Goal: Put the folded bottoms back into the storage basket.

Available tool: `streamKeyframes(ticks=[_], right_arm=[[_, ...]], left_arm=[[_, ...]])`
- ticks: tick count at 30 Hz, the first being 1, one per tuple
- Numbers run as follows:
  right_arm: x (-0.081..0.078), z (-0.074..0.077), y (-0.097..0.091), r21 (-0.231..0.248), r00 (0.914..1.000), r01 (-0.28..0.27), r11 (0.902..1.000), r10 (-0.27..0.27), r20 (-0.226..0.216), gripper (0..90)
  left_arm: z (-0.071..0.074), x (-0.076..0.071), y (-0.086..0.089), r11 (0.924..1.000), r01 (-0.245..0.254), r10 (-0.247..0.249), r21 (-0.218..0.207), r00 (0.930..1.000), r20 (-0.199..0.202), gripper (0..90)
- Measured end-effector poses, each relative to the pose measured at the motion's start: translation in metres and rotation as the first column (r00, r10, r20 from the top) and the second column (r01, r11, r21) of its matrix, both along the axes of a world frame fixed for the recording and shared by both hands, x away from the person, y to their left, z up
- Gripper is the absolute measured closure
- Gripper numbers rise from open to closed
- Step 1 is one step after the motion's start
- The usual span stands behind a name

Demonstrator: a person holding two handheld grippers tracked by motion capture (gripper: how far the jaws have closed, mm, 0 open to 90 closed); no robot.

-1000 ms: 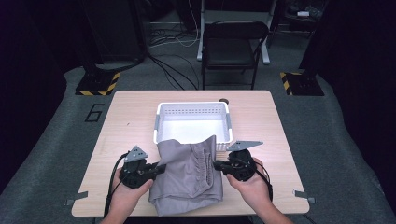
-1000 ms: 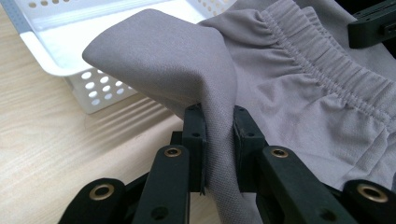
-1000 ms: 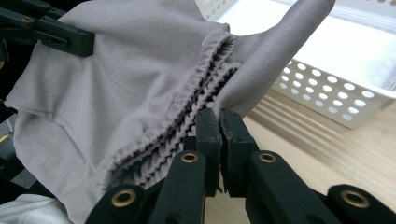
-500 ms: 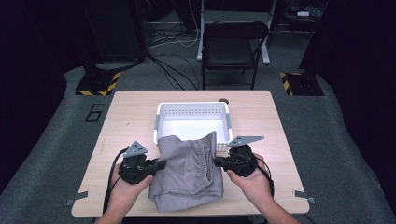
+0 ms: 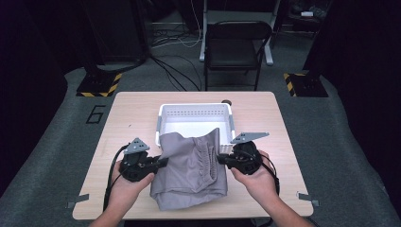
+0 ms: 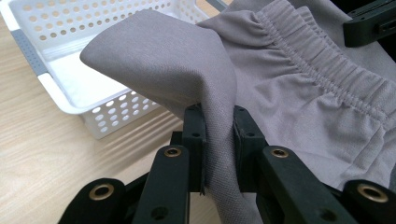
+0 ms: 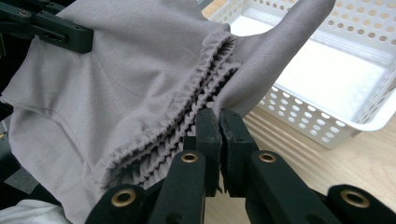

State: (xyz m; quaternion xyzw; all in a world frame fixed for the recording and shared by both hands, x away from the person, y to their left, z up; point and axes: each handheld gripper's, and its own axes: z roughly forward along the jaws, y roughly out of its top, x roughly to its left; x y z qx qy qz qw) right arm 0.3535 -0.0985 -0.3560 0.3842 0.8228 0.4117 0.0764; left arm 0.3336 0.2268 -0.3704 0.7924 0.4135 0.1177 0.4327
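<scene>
A folded grey garment with an elastic waistband (image 5: pixel 191 168) (image 6: pixel 299 84) (image 7: pixel 116 93) is held up between both grippers over the table's near half. Its top edge reaches the front wall of a white perforated basket (image 5: pixel 195 118) (image 6: pixel 56 70) (image 7: pixel 336 79). My left gripper (image 5: pixel 161 162) (image 6: pixel 218 135) is shut on the garment's left edge. My right gripper (image 5: pixel 222 160) (image 7: pixel 219 135) is shut on the gathered right edge. The basket holds nothing that I can see. The garment's lower part rests on the table near the front edge.
The wooden table (image 5: pixel 127 118) has bare room on both sides of the basket. A small dark round object (image 5: pixel 227 101) lies just behind the basket. A black chair (image 5: pixel 236 45) stands beyond the table's far edge, with cables on the floor.
Both grippers have moved slightly forward with the garment, so its top edge now lies closer to the basket's front wall. The grips are unchanged.
</scene>
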Motion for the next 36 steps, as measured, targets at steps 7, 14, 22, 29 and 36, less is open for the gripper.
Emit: streamKeyframes(ticks=[7, 14, 22, 29, 36], right_arm=[[0.007, 0.005, 0.000, 0.006, 0.9999, 0.010, 0.9999, -0.010, -0.005, 87.3], [0.017, 0.009, -0.002, 0.017, 0.9999, 0.016, 0.9997, -0.016, 0.000, 87.3], [0.028, 0.012, -0.001, 0.003, 0.9997, 0.025, 0.9997, -0.025, 0.005, 87.2], [0.043, 0.021, 0.002, -0.026, 0.9989, 0.042, 0.9988, -0.042, 0.020, 87.2], [0.053, 0.027, 0.005, -0.046, 0.9987, 0.041, 0.9981, -0.039, 0.033, 87.2]], left_arm=[[0.004, 0.008, 0.002, 0.9999, -0.002, 0.002, -0.011, 1.0000, -0.010, 78.8], [0.009, 0.019, 0.000, 0.9999, -0.009, 0.009, -0.011, 1.0000, -0.005, 78.8], [0.012, 0.031, -0.001, 0.9996, -0.027, 0.027, -0.004, 0.9996, 0.000, 78.7], [0.015, 0.043, -0.003, 0.9994, -0.035, 0.035, 0.003, 0.9994, -0.002, 78.7], [0.020, 0.051, -0.002, 0.9989, -0.048, 0.048, 0.002, 0.9989, 0.001, 78.7]])
